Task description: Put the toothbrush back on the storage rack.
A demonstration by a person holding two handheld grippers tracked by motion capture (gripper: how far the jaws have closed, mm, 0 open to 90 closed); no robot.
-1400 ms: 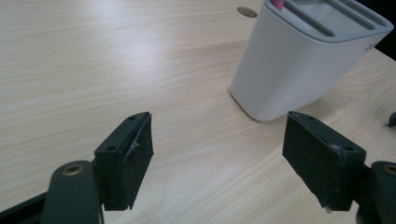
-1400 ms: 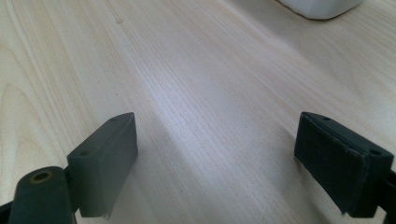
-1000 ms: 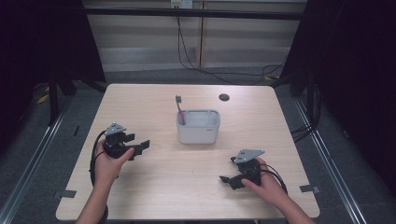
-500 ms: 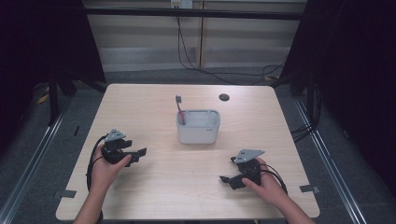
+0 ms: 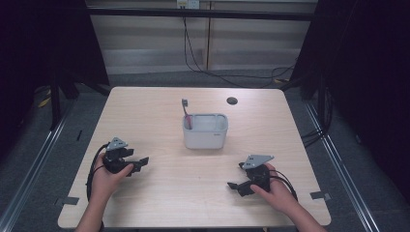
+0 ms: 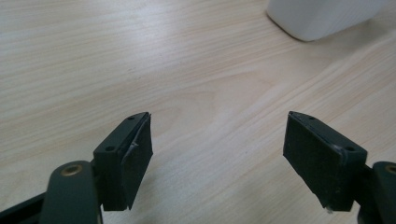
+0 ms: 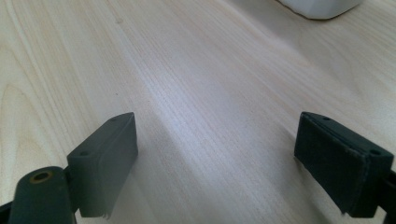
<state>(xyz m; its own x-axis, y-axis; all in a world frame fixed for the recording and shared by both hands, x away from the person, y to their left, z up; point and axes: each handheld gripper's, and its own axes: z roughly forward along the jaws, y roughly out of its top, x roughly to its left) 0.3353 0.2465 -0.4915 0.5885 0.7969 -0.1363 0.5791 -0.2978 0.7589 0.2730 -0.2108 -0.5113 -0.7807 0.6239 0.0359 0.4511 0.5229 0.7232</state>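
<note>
Jaws are standing wide apart on both sides, nothing between the pads, bare wood showing through each gap. Starting at the left: the left gripper (image 5: 138, 163) is sitting low by the table (image 5: 145, 111), cradled in the left hand (image 5: 109, 176), its black pads (image 6: 135, 156) pointing across toward the middle. It looks parked rather than working, angled as if ready to head for the white container (image 5: 205, 131).

That container is standing upright at mid-table, well apart from both grippers, and a toothbrush (image 5: 186, 112) is leaning in its near-left corner, head poking above the rim. From the left gripper view the container's corner (image 6: 322, 16) is peeking in at the top right, with open tabletop before it.

Moving right: the right gripper (image 5: 240, 186) is resting near the front edge in the right hand (image 5: 278, 191), empty too, aimed leftward. A dark round grommet (image 5: 232, 100) is sitting beyond the container, out of the way. Nothing is blocking either path.
</note>
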